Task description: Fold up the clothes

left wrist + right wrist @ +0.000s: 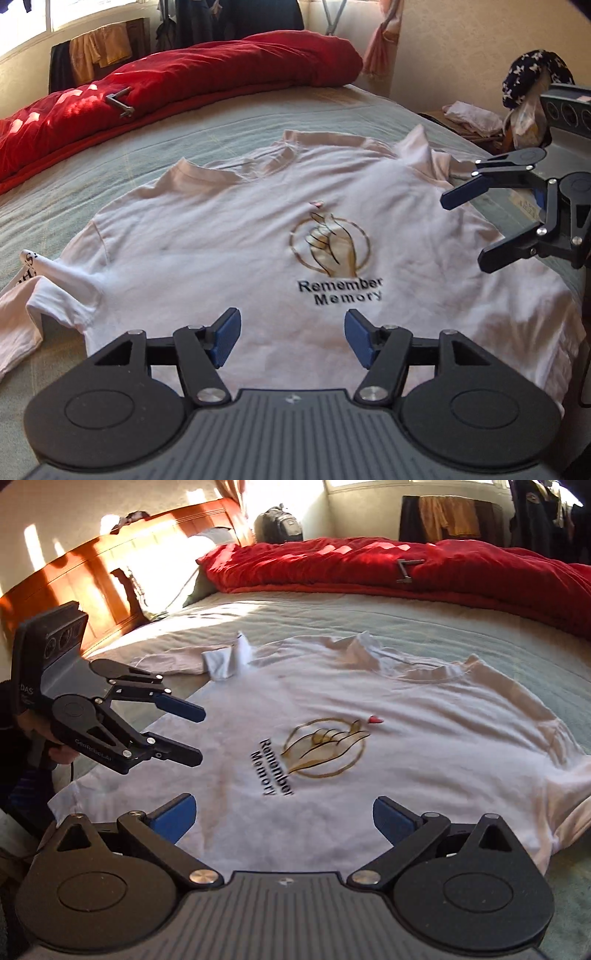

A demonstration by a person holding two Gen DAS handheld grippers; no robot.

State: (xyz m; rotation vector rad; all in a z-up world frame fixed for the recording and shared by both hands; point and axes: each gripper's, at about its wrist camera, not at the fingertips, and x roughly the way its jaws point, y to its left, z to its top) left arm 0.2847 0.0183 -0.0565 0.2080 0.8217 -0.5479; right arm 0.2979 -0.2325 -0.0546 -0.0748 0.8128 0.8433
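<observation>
T-shirt (258,229) flat on bed (110,166) | quilt (177,77) behind it

T-shirt (258,229) hem hidden behind gripper body, small metal object (120,100) on red duvet (184,81) unidentifiable

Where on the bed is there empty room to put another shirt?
A bare strip of green bedsheet lies between the white T-shirt and the red duvet, which has a metal bracket on it. The shirt fills the near side.

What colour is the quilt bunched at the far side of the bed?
Red; the quilt shows best in the right wrist view.
</observation>
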